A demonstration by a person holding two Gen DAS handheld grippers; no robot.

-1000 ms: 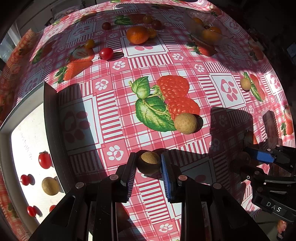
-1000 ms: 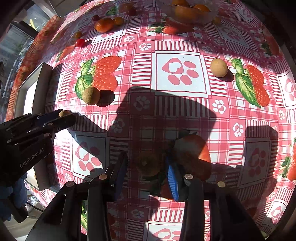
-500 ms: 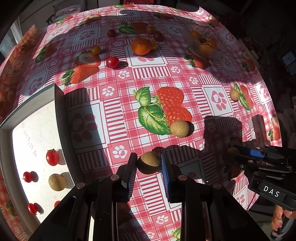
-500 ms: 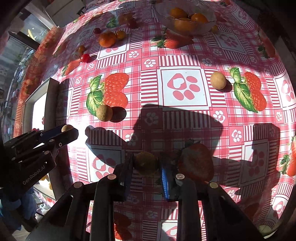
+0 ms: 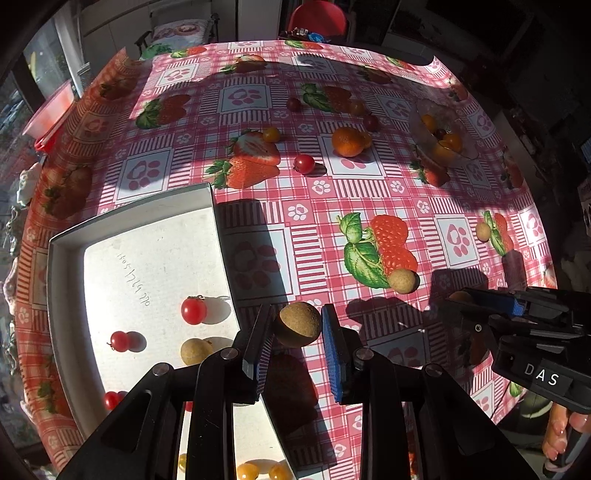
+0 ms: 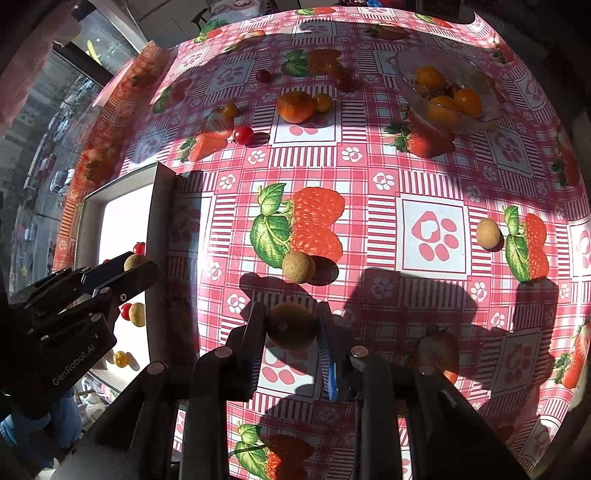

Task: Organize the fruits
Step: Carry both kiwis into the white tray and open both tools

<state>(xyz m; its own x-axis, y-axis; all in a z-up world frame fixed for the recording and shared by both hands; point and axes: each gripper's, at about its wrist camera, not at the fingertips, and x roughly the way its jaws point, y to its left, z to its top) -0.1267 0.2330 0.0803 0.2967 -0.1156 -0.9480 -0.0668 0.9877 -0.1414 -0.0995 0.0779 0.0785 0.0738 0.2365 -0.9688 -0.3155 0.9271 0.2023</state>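
Both my grippers have lifted their longans off the cloth in the last second. My left gripper [image 5: 297, 328], clamped on a longan [image 5: 297, 324], now hangs at the white tray's [image 5: 55, 280] right wall; my right gripper [image 6: 291, 328] pinches another longan [image 6: 291, 325] in shadow. Delivery to the tray looks next. Strawberry-print tablecloth [image 5: 369, 184], sunlit; glass bowl [image 6: 447, 96] far right, red chair [image 5: 317, 18] beyond.
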